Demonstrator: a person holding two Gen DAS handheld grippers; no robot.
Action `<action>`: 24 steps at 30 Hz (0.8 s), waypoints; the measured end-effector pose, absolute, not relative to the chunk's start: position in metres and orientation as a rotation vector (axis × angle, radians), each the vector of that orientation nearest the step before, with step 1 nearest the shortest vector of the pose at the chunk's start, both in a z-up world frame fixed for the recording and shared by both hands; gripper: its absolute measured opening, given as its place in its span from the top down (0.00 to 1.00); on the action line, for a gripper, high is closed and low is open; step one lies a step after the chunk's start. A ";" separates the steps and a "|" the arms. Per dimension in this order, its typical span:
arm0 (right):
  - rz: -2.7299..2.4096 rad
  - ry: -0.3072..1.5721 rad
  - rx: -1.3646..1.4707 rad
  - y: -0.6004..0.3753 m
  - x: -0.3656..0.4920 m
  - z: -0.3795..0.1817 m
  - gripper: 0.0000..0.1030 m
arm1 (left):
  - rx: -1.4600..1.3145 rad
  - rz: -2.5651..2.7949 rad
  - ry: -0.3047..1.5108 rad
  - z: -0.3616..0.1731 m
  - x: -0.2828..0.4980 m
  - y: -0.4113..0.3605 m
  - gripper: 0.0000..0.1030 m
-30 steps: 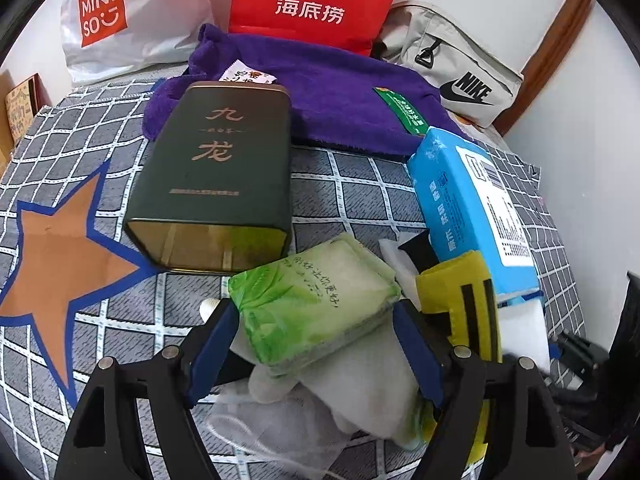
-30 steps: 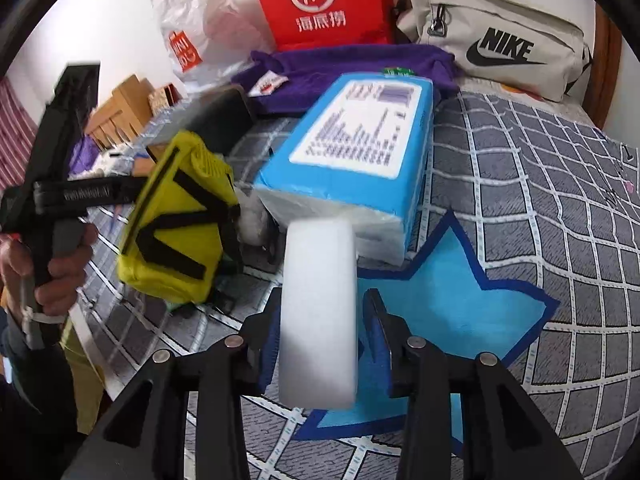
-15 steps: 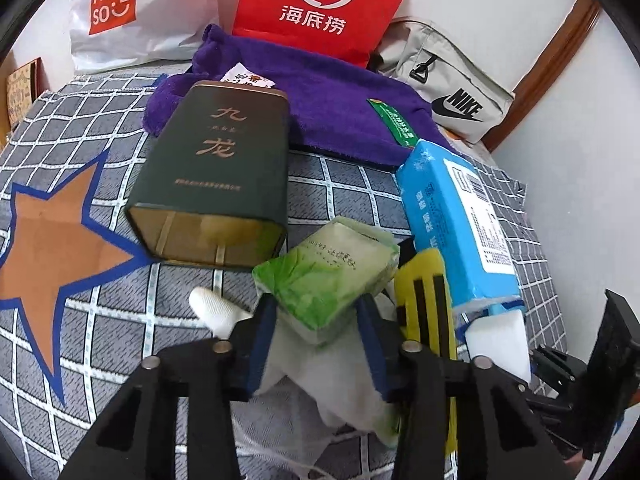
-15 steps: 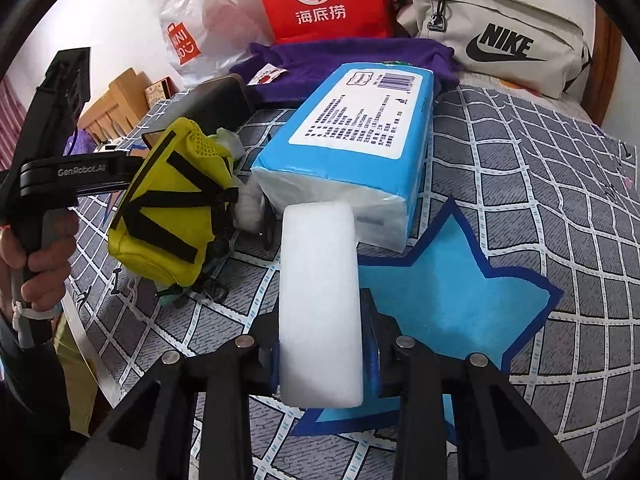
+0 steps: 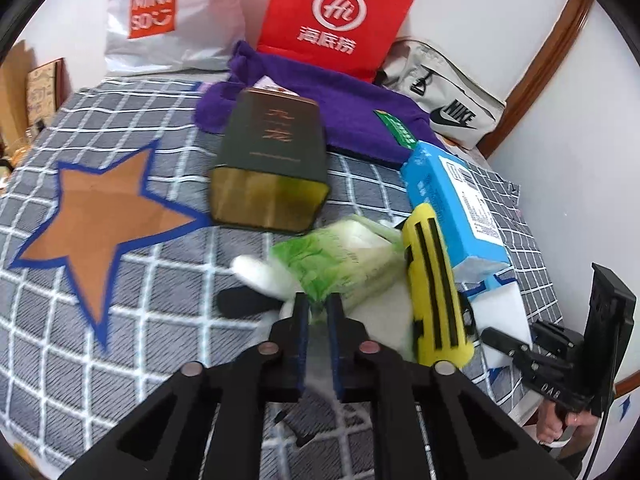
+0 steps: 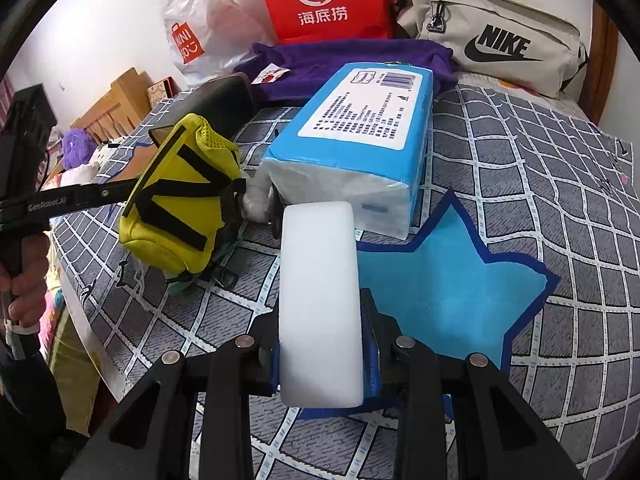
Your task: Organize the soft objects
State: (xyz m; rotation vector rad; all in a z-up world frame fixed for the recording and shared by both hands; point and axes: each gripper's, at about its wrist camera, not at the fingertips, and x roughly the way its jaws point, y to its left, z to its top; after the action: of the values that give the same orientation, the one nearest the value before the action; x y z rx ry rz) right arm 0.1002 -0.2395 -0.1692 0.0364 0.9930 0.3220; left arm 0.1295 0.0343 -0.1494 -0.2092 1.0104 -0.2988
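My left gripper [image 5: 318,312] is shut on the near corner of a green tissue pack [image 5: 340,258], which lies on a white cloth beside a yellow pouch [image 5: 434,280]. My right gripper [image 6: 320,344] is shut on a white sponge block [image 6: 318,280] and holds it on edge over the blue star patch [image 6: 448,272]. The sponge and right gripper also show at the right of the left wrist view [image 5: 506,316]. A blue tissue pack [image 6: 360,140] lies just beyond the sponge.
A dark green tin [image 5: 272,160] lies behind the tissue pack, with a purple towel [image 5: 340,92], red bag [image 5: 340,20], white Miniso bag [image 5: 160,12] and Nike bag [image 6: 496,28] at the back. An orange star patch [image 5: 100,224] marks the checked bedspread at left.
My left gripper has closed from wide open onto the corner of the green tissue pack. My right gripper has tightened on the white sponge and drawn back slightly.
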 end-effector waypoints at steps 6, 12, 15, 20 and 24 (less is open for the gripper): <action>0.323 0.988 0.030 -0.240 0.098 -0.168 0.70 | -0.197 -0.247 1.020 -0.150 0.116 0.059 0.91; 0.309 0.967 0.037 -0.246 0.097 -0.160 0.70 | -0.257 -0.343 0.971 -0.144 0.123 0.048 0.29; 0.291 0.953 0.034 -0.250 0.097 -0.153 0.70 | -0.241 -0.369 0.957 -0.140 0.130 0.034 0.28; 0.277 0.930 0.028 -0.253 0.097 -0.142 0.70 | -0.204 -0.378 1.000 -0.146 0.141 0.013 0.28; 0.273 0.886 0.018 -0.256 0.101 -0.124 0.70 | -0.186 -0.360 1.022 -0.151 0.145 0.007 0.28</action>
State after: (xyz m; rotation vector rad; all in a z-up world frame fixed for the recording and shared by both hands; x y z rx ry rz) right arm 0.1006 -0.2558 -0.1244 0.0181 0.8864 0.2733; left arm 0.1451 0.0070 -0.1515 -0.1859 1.0221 -0.3598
